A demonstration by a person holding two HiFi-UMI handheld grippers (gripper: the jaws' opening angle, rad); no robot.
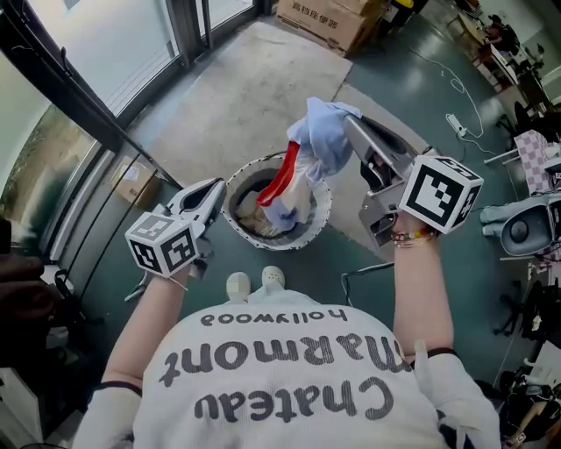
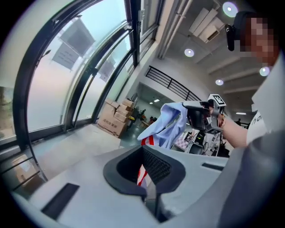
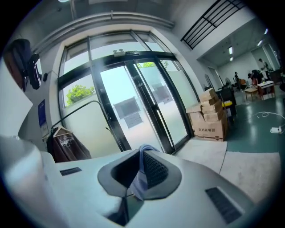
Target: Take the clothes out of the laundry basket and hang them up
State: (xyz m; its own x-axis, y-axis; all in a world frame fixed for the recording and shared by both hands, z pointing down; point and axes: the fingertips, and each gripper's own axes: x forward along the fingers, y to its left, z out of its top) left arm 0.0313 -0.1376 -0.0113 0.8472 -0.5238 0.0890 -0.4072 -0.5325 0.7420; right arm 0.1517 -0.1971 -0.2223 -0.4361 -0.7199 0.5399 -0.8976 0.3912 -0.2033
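Note:
A round white laundry basket (image 1: 302, 238) stands on the floor in front of my feet, with pale clothes left inside. Above it hangs a light blue garment (image 1: 320, 131) with red and white parts, and my right gripper (image 1: 349, 123) is shut on its top. The same garment (image 2: 171, 120) and right gripper (image 2: 187, 106) show in the left gripper view. A blue fold of cloth (image 3: 139, 180) sits between the right gripper's (image 3: 140, 171) pads. My left gripper (image 1: 215, 188) is shut and holds nothing, just left of the basket rim.
A clothes rail with a dark garment on a hanger (image 3: 67, 144) stands by the glass doors (image 3: 133, 111). Cardboard boxes (image 1: 329, 17) are stacked beyond a grey mat (image 1: 237, 96). A power strip and cable (image 1: 456, 123) lie on the floor at the right.

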